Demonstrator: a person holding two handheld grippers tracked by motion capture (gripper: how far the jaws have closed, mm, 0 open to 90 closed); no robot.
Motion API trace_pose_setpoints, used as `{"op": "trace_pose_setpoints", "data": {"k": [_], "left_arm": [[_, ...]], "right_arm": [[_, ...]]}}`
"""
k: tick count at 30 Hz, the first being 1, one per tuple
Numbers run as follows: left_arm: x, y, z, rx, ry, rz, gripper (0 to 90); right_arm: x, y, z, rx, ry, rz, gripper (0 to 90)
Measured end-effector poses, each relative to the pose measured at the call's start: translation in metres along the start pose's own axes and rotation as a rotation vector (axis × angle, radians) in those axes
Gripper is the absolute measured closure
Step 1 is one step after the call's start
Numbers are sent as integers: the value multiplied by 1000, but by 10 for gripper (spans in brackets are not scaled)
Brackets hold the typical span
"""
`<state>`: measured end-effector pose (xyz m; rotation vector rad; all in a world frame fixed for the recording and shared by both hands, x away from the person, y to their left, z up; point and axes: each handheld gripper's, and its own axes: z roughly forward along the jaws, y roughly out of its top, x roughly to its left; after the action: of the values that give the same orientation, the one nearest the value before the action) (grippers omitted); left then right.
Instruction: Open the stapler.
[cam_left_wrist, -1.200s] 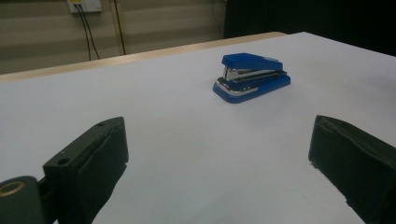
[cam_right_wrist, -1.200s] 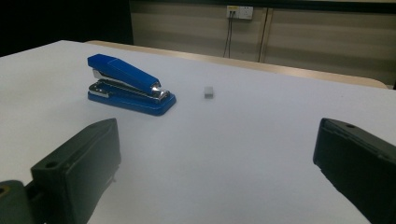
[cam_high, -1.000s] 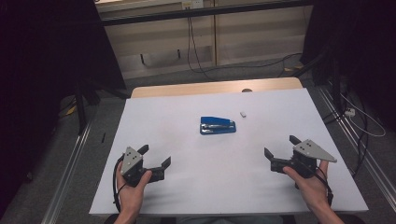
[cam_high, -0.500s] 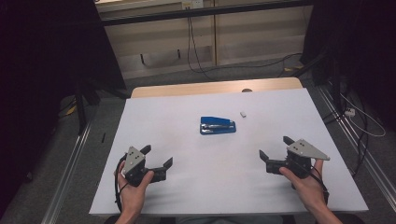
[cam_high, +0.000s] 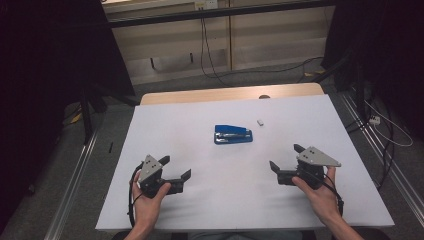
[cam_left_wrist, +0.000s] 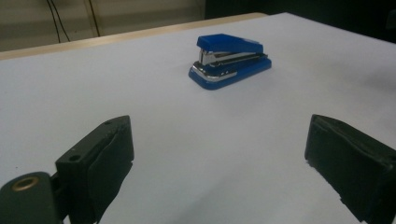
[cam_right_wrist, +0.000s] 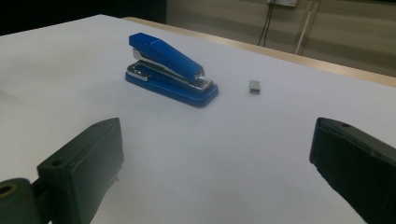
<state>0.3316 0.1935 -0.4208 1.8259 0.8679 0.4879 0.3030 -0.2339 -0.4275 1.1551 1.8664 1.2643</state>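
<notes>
A blue stapler lies near the middle of the white table; it also appears ahead of the jaws in the left gripper view and the right gripper view. A small grey block of staples rests just right of it, also seen at the staples. My left gripper is held low at the front left, open and empty, jaws wide apart. My right gripper is at the front right, open and empty too.
The table's wooden far edge borders a gap to the floor with cables. Metal rails run along both sides of the table. Dark curtains flank the scene.
Both grippers have drifted slightly nearer the front edge and inward. The stapler and staples have not moved.
</notes>
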Motion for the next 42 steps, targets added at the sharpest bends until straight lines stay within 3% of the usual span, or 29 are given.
{"op": "trace_pose_setpoints", "data": {"k": [4, 9, 10, 11, 12, 14, 17, 18, 22, 24, 32, 42], "left_arm": [[1, 3, 4, -10, 10, -11, 85], [1, 8, 17, -3, 8, 10, 84], [0, 10, 20, -13, -16, 5, 84], [0, 10, 20, -13, -16, 5, 84], [-3, 14, 21, -26, -20, 35, 84], [-7, 18, 23, -47, -24, 31, 84], [-11, 23, 28, -45, -41, 25, 73], [-15, 27, 34, -30, -58, 48, 73], [-17, 33, 45, -28, -70, 67, 73], [-15, 34, 49, -26, -76, 58, 73], [-7, 40, 60, -33, -56, 50, 68], [5, 51, 78, -14, -51, 85, 52]], "right_arm": [[5, 4, 10, 3, 40, -4, 27], [11, 9, 21, 6, 96, -6, 31], [13, 10, 25, 9, 116, 9, 47], [13, 10, 25, 9, 116, 9, 47], [14, 12, 29, 7, 141, 39, 65], [15, 14, 34, 4, 157, 55, 68], [17, 16, 38, 7, 152, 47, 70], [20, 19, 40, -1, 153, 45, 72], [24, 24, 45, -7, 143, 17, 57], [24, 24, 46, -5, 140, 16, 57], [28, 30, 60, -10, 179, 9, 39], [29, 38, 83, -15, 181, 38, 111]]}}
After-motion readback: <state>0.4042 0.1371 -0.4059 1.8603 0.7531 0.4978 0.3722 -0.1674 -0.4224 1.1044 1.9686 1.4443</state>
